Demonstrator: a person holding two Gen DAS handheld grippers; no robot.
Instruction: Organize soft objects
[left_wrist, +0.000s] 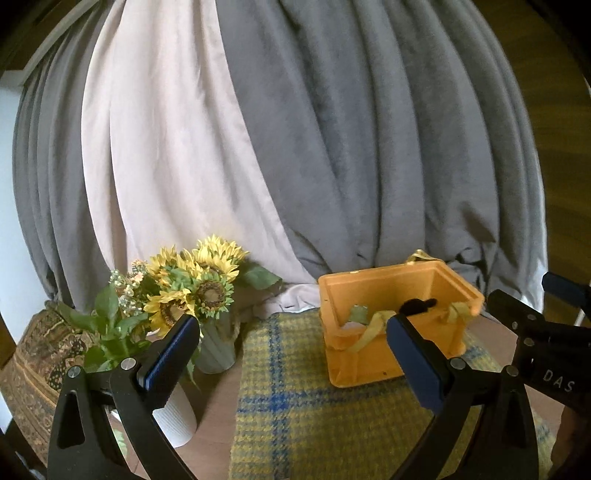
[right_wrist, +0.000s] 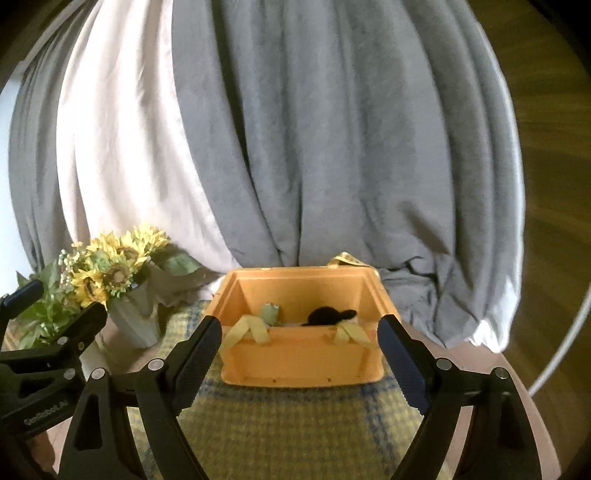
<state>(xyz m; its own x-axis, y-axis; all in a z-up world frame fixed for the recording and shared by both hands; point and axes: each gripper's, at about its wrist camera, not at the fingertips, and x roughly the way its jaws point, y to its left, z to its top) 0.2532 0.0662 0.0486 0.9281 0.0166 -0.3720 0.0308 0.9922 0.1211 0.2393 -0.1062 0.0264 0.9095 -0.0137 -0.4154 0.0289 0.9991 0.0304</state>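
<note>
An orange bin (right_wrist: 303, 363) with yellow strap handles stands on a yellow and blue plaid cloth (right_wrist: 280, 424). Inside it lie a black soft thing (right_wrist: 327, 315) and a green soft thing (right_wrist: 269, 313). The bin also shows in the left wrist view (left_wrist: 369, 354), to the right of centre. My right gripper (right_wrist: 300, 328) is open and empty, just in front of the bin, fingers either side of its near wall. My left gripper (left_wrist: 291, 325) is open and empty, left of the bin.
A vase of sunflowers (left_wrist: 207, 295) stands on the left of the table, with a white pot (left_wrist: 177, 417) near my left finger. Grey and pale curtains (right_wrist: 295, 147) hang behind. A patterned cushion (left_wrist: 37, 362) lies far left.
</note>
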